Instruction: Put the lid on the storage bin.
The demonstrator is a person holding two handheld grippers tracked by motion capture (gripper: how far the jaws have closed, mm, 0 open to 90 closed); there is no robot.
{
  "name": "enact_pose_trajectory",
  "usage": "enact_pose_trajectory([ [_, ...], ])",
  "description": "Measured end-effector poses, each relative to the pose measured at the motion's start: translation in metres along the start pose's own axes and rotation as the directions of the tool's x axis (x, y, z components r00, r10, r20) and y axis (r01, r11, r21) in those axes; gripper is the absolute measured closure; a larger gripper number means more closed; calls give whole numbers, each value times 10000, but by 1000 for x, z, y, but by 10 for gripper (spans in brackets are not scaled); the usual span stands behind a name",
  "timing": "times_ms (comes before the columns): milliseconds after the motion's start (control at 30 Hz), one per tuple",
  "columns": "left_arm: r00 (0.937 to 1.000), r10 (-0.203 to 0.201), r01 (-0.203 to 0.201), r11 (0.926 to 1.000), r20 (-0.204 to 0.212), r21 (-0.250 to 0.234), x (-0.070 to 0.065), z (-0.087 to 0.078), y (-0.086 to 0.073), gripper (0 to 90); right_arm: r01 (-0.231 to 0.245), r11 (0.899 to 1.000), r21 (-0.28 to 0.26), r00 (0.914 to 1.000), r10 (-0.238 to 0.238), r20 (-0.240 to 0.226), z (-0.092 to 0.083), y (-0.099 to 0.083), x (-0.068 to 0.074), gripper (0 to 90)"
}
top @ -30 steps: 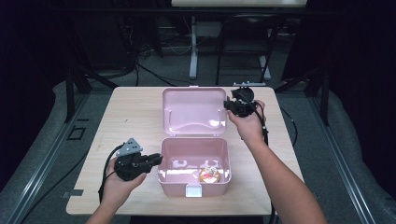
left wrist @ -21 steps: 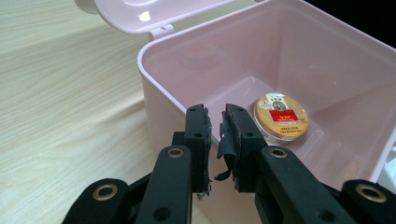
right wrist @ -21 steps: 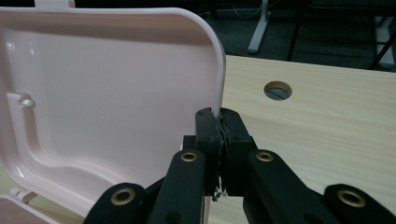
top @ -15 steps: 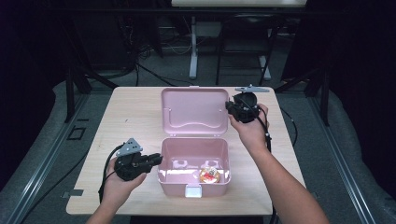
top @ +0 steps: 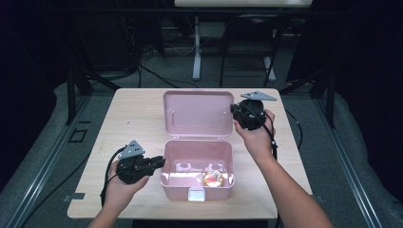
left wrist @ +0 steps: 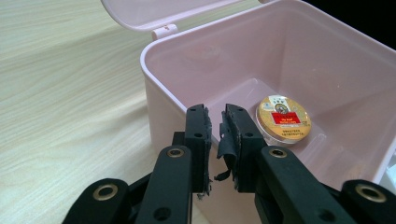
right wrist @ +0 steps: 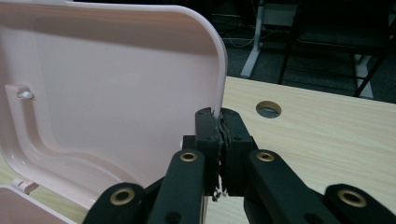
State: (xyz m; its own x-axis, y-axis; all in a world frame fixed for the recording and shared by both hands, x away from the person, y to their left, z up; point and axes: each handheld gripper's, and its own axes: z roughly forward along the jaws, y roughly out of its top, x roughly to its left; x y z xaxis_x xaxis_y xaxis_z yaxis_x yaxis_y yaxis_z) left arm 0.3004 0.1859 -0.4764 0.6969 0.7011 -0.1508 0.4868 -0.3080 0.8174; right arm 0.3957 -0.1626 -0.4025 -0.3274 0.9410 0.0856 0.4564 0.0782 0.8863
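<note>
Right hand-held gripper [right wrist: 219, 116] is pinched tight on the side edge of the pink lid [right wrist: 102, 88], at about 1 o'clock on the desk [top: 128, 118]. Left hand-held gripper [left wrist: 215, 122] has a small gap between its jaws and holds nothing; it sits close to the left wall of the pink box [left wrist: 161, 79], at about 8 o'clock. A round tin [left wrist: 284, 117] lies inside the box. If the lid is pulled hard, I think the thin edge could slip out of the jaws, or the light box could slide or tip. The torn black pad on the left jaw may grip badly. The words on the tin are too small to read. The lid hides the desk behind it.
</note>
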Motion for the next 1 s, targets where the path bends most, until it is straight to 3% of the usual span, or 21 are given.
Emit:
enact_pose_trajectory([
  [267,9997,27,-27,10000,-229,-12,1,2,3,771,21,9999,-100,10000,-21,-15,0,-1,0,871],
  [467,9992,-102,91,9995,-398,-292,8,1,10,732,-8,9999,-138,10000,7,-40,2,-1,-1,871],
  [567,9991,-229,209,9984,-367,-531,14,3,20,696,15,9998,-181,10000,-16,-30,2,-1,0,872],
  [767,9984,-271,243,9981,-490,-559,24,6,36,687,-5,9998,-193,10000,4,-42,3,-1,0,872],
  [1000,9951,-418,335,9952,-893,-921,37,3,55,652,-55,9998,-185,9999,53,-93,3,-1,-1,872],
])
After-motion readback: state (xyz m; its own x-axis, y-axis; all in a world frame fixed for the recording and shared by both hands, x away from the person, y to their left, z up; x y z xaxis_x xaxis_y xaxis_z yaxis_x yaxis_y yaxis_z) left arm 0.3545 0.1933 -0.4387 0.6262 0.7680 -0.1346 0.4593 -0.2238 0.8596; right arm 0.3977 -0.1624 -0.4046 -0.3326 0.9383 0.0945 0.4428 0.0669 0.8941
